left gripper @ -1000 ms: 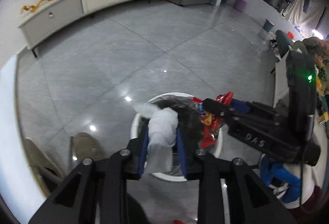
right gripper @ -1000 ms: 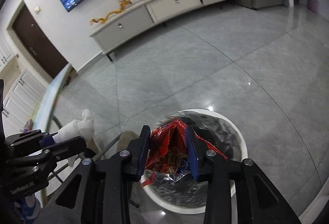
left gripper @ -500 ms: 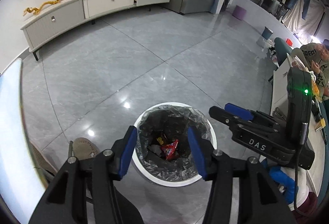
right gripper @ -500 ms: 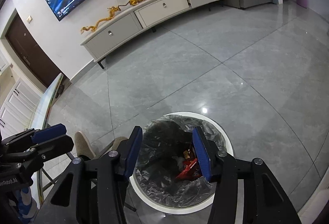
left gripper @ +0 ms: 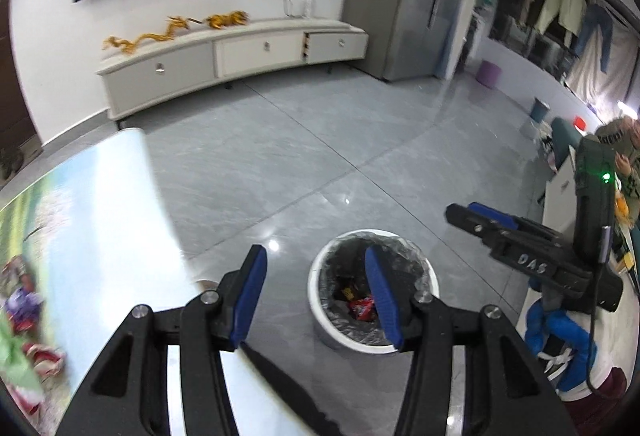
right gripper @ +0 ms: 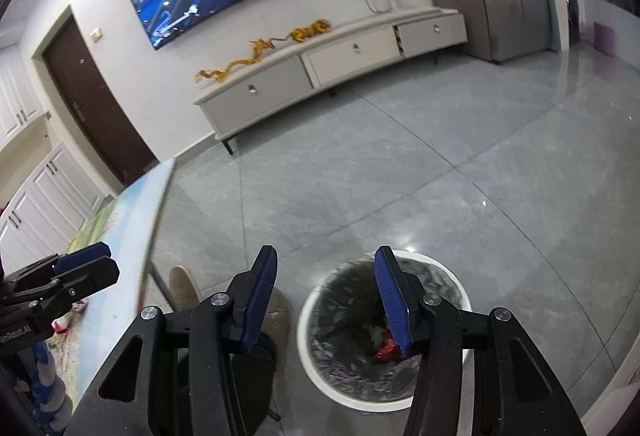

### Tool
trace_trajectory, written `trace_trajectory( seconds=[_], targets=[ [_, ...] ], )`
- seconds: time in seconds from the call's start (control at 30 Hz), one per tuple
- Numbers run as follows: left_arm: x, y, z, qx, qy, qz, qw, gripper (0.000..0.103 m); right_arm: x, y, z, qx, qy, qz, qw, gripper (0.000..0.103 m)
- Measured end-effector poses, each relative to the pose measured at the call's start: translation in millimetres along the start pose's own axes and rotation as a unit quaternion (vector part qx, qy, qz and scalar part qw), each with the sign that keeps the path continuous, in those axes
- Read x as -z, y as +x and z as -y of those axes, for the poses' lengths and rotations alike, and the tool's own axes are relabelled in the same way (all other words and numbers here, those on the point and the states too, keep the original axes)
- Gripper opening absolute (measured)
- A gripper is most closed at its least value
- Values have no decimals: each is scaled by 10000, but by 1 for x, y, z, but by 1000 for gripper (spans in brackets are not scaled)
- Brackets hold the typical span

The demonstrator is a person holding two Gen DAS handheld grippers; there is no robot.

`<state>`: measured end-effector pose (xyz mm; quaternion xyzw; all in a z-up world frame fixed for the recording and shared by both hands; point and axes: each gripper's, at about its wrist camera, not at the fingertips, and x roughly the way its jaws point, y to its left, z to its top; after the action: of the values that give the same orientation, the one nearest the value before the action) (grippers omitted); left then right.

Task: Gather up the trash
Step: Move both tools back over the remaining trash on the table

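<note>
- We see the white trash bin (left gripper: 374, 342) on the floor below both tongs, its black liner holding a red wrapper (left gripper: 362, 309).
- Our left gripper (left gripper: 316, 300) stands apart and empty, over the table (left gripper: 108, 204) edge.
- Our right gripper (right gripper: 326, 300) also stands apart, holding nothing.
- "DAS" is readable on the right tool's body in the left view.
- Both point slantwise down toward the floor.
</note>
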<state>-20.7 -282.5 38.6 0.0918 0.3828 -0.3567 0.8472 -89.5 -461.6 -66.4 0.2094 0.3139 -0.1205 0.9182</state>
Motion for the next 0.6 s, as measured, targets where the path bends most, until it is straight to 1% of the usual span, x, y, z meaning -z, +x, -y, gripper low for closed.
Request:
trace_trajectory(
  seconds=[0.1, 0.17, 0.27, 0.33, 0.4, 0.43, 0.47, 0.6],
  targets=[
    [10, -28, -26, -209, -196, 179, 9994, 49, -1, -11, -23, -80, -186, 84, 9998, 50],
    [17, -51, -47, -453, -372, 321, 9978, 49, 0, -16, -40, -127, -311, 104, 9994, 50],
    [33, -91, -85, -896, -721, 577, 9917, 50, 1, -20, -67, -234, -494, 113, 9984, 50],
    [46, -118, -111, -1230, -1010, 734, 9845, 51, 3, -20, -87, -324, -612, 112, 9975, 50],
    [61, -142, -135, -1564, -1257, 855, 9759, 60, 6, -18, -113, -472, -734, 90, 9961, 50],
    [72, -156, -150, -1789, -1413, 919, 9693, 60, 8, -16, -126, -601, -768, 62, 9952, 50],
    [80, -167, -161, -1931, -1526, 955, 9645, 60, 9, -13, -142, -771, -823, 18, 9936, 50],
    [113, -206, -200, -2371, -2064, 1088, 9431, 60, 15, -8, -195, -1174, -1197, -54, 9858, 51]
  ],
)
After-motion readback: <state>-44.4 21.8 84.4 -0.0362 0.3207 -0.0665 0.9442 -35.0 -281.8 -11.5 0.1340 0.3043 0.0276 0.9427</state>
